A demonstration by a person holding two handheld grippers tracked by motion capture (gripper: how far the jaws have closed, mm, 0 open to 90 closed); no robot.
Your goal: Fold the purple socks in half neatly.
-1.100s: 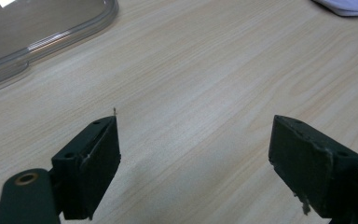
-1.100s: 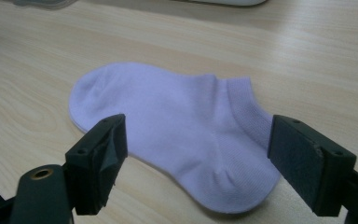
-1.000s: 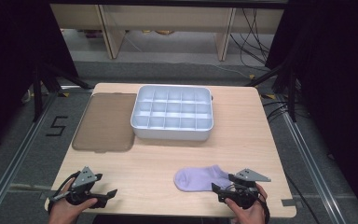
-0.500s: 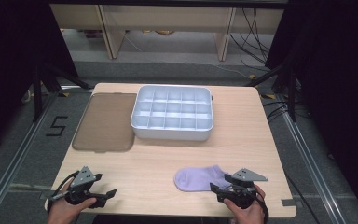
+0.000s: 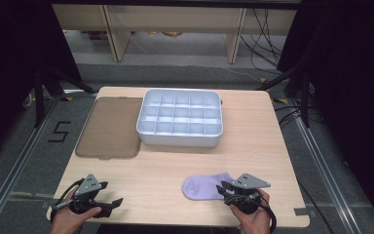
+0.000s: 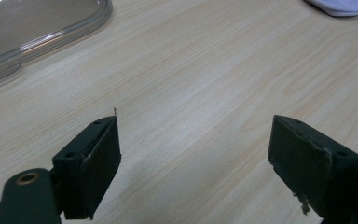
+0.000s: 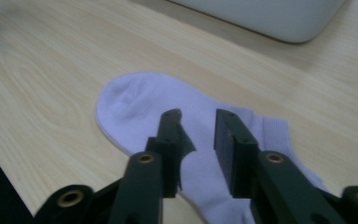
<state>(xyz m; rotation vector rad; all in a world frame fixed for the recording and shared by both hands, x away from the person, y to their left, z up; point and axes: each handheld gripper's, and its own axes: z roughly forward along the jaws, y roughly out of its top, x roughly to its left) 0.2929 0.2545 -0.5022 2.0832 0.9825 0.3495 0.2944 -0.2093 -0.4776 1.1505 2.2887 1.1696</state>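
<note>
Right gripper: I see its jaws narrowly parted directly over the lilac sock, nothing clamped; left gripper: jaws spread wide above bare table, sock far ahead-right.

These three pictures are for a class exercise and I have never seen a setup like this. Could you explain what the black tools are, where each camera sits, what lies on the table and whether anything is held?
A person holds a two-jaw gripper in each hand. The high view looks down from above: the left gripper sits at the bottom left, the right gripper at the bottom right. The other two pictures come from cameras riding on each gripper.

On the wooden table lie a pale purple sock, a white divided tray and a flat brownish lid.

Nothing is held. The left jaws stand wide apart over bare wood; the right jaws hang narrowly parted over the sock.
</note>
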